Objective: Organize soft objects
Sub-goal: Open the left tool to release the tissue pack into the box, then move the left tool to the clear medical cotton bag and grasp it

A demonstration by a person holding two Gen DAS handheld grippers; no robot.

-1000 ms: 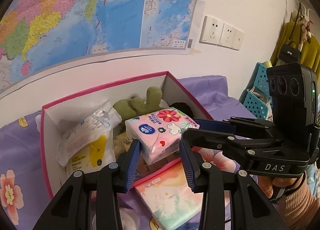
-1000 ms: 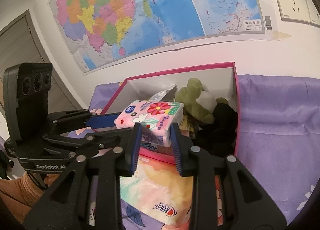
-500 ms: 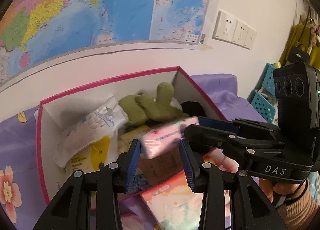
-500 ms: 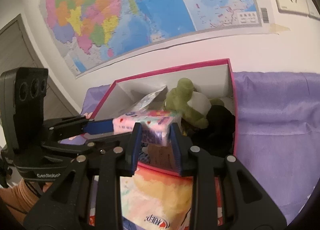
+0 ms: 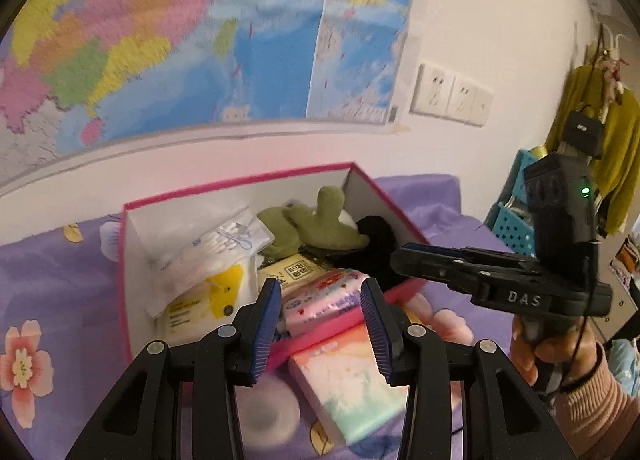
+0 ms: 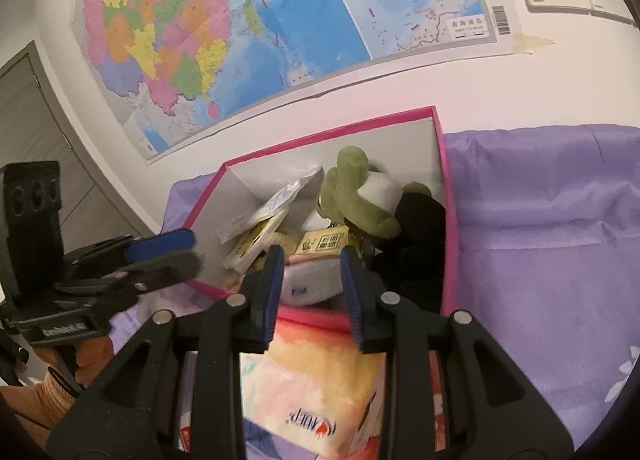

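A pink-rimmed box (image 5: 240, 183) (image 6: 447, 220) stands on the purple cloth against the wall. Inside lie a pink flowered tissue pack (image 5: 320, 302) (image 6: 310, 284) near the front wall, a green plush (image 5: 320, 222) (image 6: 356, 196), a cotton-pad bag (image 5: 204, 264), a yellow pack (image 5: 294, 270) and a black soft item (image 5: 374, 230). My left gripper (image 5: 320, 324) is open just in front of the box, above the tissue pack, not touching it. My right gripper (image 6: 310, 292) is open at the box's front wall and shows in the left wrist view (image 5: 440, 264).
A pastel tissue pack (image 5: 348, 384) (image 6: 320, 392) and a white roll (image 5: 268, 414) lie on the cloth in front of the box. A map and wall sockets (image 5: 450, 98) are behind. A blue basket (image 5: 514, 220) and hanging yellow clothes are at the right.
The pink flowered tissue pack was held up between both grippers; it has dropped into the box's front part. Both grippers have let go and pulled back a little.
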